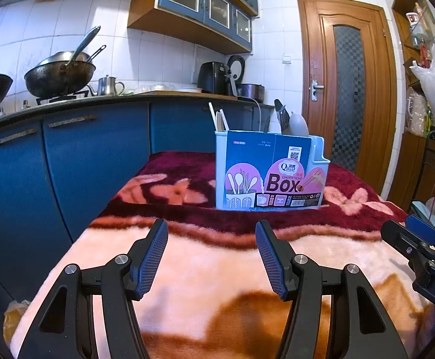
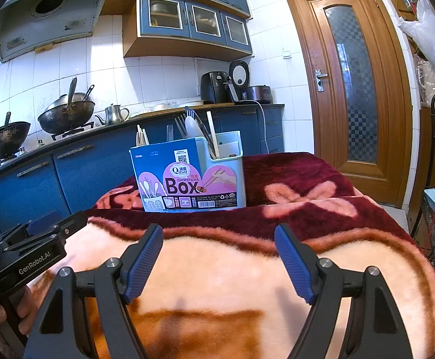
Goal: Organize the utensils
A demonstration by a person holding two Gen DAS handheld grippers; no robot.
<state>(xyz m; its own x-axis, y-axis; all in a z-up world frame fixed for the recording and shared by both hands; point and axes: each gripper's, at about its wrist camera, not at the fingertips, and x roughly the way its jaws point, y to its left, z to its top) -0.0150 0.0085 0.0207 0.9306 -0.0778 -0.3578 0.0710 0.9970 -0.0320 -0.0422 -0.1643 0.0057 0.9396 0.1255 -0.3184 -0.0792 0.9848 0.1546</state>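
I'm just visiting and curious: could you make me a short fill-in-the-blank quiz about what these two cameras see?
1. The utensil holder stands on a furry ____.
2. The large word printed on its label is ____.
3. The jaws of the left gripper and the right gripper are both ____, with nothing between them.
4. The door behind is made of ____.

Missing words: blanket; Box; open; wood

utensil holder (image 2: pixel 193 176) label reads "qinar chopsticks box" — left gripper (image 2: pixel 38 239) body reads "genrobot.ai".
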